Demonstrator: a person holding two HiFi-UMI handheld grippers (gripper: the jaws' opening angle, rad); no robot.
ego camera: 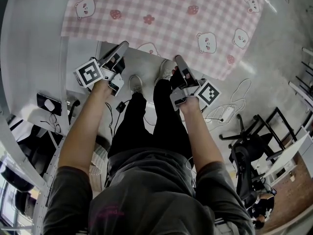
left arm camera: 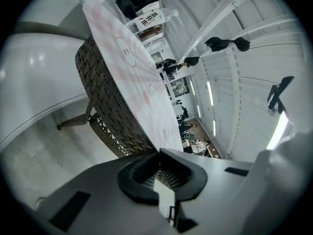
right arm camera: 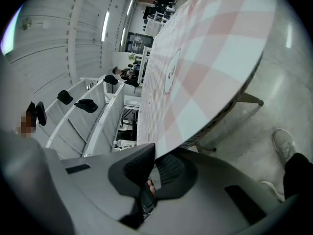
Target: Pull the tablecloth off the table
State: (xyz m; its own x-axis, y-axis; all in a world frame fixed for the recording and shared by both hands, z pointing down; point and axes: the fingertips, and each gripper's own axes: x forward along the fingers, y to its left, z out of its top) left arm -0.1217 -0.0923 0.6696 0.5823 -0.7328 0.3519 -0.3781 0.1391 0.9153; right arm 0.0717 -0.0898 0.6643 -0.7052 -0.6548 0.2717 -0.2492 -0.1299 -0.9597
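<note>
The fingers point(left arm camera: 139, 173) of my left gripper point(ego camera: 122, 50) are shut tight on the near edge of the pink checked tablecloth point(ego camera: 166, 13). The fingers point(right arm camera: 171, 168) of my right gripper point(ego camera: 177, 65) pinch the same edge, a little way along it. The cloth has small bears on it. It covers the top of the woven table point(left arm camera: 105, 97), and I stand right beside the table.
</note>
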